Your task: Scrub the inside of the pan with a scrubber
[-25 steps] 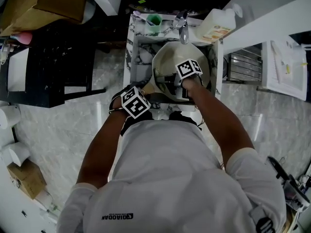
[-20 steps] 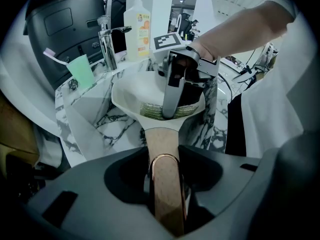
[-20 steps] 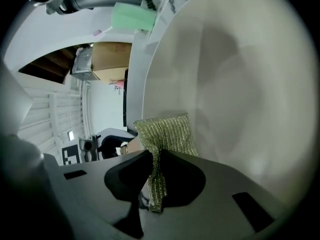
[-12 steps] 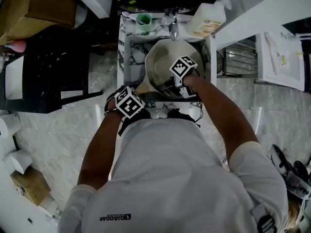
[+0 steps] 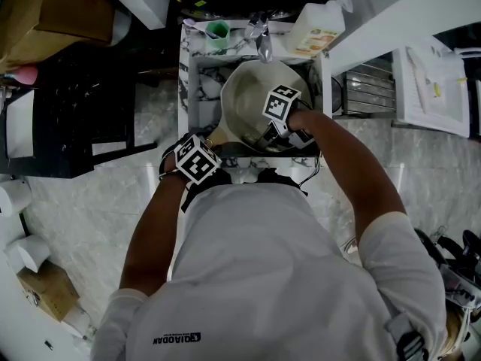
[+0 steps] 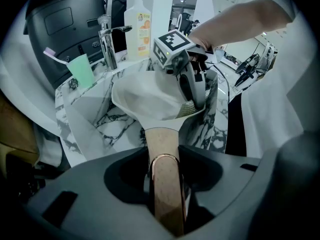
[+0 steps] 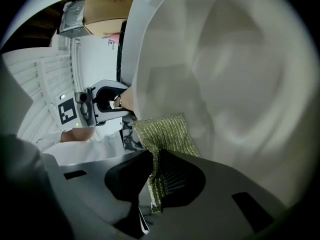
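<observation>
Now left tongs (image 6: pixel 167 170) clamp pan handle (image 6: pixel 163 143); right tongs (image 7: pixel 152 180) pinch scrubber (image 7: pixel 166 134).

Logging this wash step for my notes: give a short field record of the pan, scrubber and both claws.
pan: cream round pan, in the white marble sink
left claw: shut on the pan's tan handle
right claw: shut on a green-gold mesh scrubber
scrubber contact: lies against the pan's inside, near the rim
</observation>
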Action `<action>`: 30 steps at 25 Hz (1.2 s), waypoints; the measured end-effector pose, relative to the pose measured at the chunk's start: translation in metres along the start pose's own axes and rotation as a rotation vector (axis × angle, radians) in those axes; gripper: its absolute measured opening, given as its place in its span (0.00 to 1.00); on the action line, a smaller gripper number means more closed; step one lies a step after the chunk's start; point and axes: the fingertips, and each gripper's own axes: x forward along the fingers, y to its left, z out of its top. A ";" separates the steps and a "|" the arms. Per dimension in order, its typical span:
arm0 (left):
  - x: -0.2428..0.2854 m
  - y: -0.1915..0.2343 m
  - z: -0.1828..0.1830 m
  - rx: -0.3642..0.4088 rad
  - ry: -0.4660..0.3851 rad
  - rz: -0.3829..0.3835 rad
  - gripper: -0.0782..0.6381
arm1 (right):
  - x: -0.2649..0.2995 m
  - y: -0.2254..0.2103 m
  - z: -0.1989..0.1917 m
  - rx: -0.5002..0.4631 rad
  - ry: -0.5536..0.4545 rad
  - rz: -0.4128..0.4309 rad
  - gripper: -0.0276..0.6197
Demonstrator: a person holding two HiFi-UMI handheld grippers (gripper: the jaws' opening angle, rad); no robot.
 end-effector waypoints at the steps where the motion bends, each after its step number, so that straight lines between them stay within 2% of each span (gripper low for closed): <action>1: 0.000 0.000 0.000 0.000 0.000 0.000 0.38 | -0.001 -0.001 -0.004 -0.002 0.020 -0.009 0.17; 7: 0.000 0.000 0.000 0.001 0.000 0.000 0.38 | -0.013 -0.021 -0.026 -0.019 0.141 -0.103 0.17; 11: 0.000 0.000 -0.001 0.001 0.000 0.002 0.38 | -0.020 -0.030 -0.036 -0.017 0.179 -0.144 0.16; 20: 0.001 -0.001 -0.001 -0.002 -0.002 0.002 0.38 | -0.023 -0.033 -0.041 -0.042 0.192 -0.186 0.16; 24: 0.001 -0.001 0.000 0.005 -0.004 0.000 0.38 | -0.029 -0.032 -0.036 -0.097 0.132 -0.227 0.16; 26: 0.000 -0.001 0.000 0.006 -0.004 -0.001 0.38 | -0.041 -0.031 -0.019 -0.173 0.040 -0.304 0.16; 27: 0.000 -0.001 -0.001 0.006 -0.003 -0.001 0.38 | -0.052 -0.031 -0.006 -0.231 -0.018 -0.375 0.16; 28: 0.000 0.000 -0.001 0.006 -0.003 0.000 0.38 | -0.065 -0.032 0.009 -0.300 -0.078 -0.469 0.16; 30: 0.000 0.000 -0.001 0.005 -0.002 0.003 0.38 | -0.098 -0.038 0.037 -0.448 -0.179 -0.712 0.16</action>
